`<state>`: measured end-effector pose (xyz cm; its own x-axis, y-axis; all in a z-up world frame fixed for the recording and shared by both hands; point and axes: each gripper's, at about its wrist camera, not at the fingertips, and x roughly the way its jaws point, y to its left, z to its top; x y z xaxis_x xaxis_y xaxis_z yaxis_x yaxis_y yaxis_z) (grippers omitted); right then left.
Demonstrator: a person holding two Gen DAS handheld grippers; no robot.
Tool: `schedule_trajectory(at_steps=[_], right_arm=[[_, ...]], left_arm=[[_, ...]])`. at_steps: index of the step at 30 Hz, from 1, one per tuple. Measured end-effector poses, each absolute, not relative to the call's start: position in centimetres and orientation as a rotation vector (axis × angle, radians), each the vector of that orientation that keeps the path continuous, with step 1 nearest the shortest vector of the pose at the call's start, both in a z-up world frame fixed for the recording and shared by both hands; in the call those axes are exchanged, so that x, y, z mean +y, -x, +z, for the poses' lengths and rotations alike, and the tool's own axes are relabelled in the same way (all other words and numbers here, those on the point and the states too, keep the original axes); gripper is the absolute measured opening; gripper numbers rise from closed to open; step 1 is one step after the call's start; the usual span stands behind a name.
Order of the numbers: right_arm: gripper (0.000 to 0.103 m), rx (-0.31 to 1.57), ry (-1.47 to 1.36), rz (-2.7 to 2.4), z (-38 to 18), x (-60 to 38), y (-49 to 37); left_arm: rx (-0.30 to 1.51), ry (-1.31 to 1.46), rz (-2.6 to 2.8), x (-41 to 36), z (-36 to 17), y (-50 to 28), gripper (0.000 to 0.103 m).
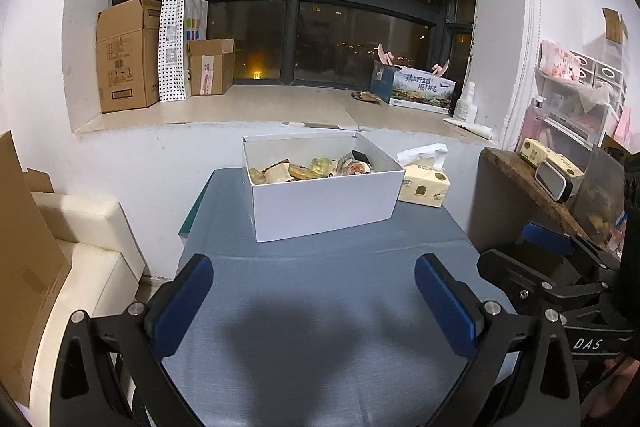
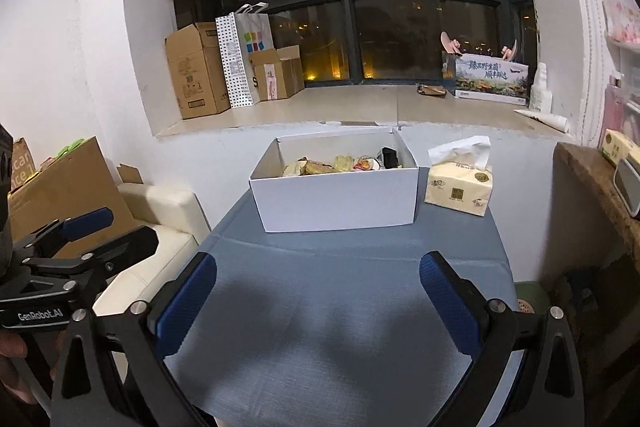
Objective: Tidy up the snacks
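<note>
Both the left tongs [image 1: 314,301] and right tongs [image 2: 318,301] are held wide open and empty above the near surface [image 2: 320,327]. The snacks [image 2: 332,165] are seen inside the white box [image 2: 336,203] at the far end.

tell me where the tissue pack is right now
In both wrist views the tissue pack sits on the blue-grey table, just right of the white snack box, near the table's far right corner.
</note>
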<state>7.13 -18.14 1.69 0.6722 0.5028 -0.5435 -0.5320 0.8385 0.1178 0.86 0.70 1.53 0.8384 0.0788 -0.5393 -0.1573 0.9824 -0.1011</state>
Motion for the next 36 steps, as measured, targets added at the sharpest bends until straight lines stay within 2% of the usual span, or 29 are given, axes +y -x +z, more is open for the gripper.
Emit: schedule_trajectory(at_steps=[36], right_arm=[[0.103, 0.597, 0.05, 0.571, 2.0, -18.27, -6.76]], left_arm=[[0.582, 0.143, 0.131, 0.97, 1.19, -1.21, 0.103]])
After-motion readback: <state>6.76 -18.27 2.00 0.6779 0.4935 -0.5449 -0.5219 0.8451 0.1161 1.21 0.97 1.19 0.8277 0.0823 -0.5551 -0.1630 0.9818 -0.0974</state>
